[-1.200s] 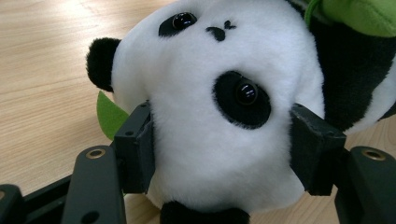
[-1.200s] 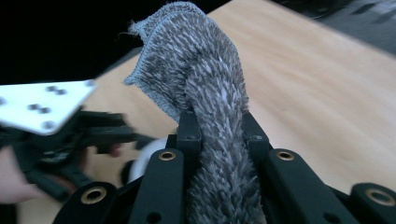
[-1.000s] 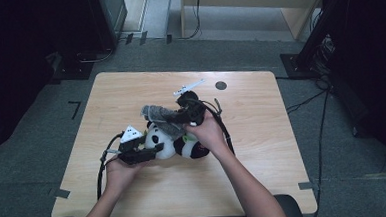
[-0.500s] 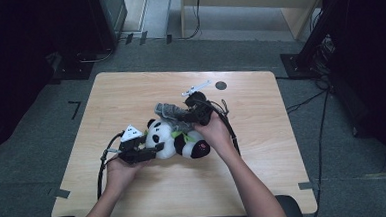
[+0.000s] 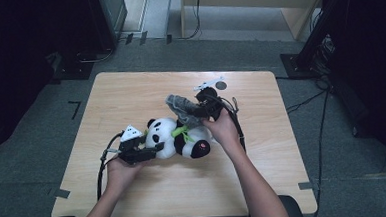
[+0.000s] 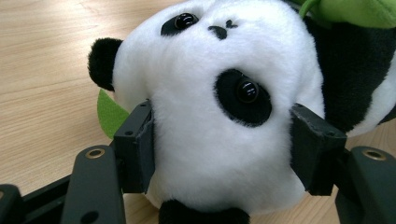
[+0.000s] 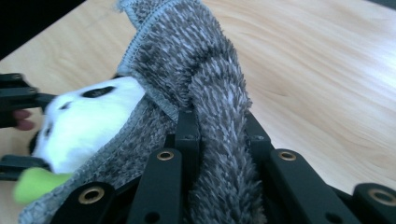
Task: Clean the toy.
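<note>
- Panda plush [image 5: 177,139] lies on its side at the middle of the table [image 5: 130,92]; the left gripper [image 6: 219,154] clamps its white head, pads sunk in the fur
- Grey cloth [image 7: 205,84] is pinched in a fold by the right gripper [image 7: 219,140], draped on the plush's far side; wrapping looks barely begun, most of the body bare
- Since the earlier frame, cloth and right gripper have shifted right and farther up the table; the plush has barely moved
</note>
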A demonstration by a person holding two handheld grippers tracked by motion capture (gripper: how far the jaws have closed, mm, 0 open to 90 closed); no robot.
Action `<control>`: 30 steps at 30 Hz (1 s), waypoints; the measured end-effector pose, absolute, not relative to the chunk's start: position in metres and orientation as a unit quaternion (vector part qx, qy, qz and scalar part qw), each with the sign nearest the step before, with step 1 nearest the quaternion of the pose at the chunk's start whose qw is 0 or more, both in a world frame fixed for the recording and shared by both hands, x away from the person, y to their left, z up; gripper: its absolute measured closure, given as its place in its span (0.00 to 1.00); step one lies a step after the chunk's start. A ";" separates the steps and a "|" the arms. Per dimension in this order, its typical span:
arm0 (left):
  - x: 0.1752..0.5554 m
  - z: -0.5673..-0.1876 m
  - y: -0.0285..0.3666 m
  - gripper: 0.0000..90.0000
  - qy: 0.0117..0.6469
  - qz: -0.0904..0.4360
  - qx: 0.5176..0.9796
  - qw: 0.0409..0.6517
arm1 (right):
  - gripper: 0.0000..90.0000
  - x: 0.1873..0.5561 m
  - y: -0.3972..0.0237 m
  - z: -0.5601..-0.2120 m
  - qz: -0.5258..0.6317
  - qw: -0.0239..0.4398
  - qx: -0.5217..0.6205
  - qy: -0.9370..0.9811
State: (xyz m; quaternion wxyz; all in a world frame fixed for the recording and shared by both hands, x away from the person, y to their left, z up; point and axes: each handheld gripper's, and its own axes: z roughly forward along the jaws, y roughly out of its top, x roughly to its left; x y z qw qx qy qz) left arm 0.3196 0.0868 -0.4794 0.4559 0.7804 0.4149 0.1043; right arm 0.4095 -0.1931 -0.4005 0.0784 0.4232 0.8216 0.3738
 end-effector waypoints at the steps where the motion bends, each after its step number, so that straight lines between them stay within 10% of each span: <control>1: 0.320 -0.480 0.087 0.37 0.415 0.104 0.780 0.456 | 0.84 0.410 -0.196 -0.400 0.372 0.084 0.425 0.821; 30: 0.322 -0.484 0.087 0.16 0.417 0.100 0.778 0.460 | 0.85 0.377 -0.155 -0.368 0.471 -0.001 0.344 0.812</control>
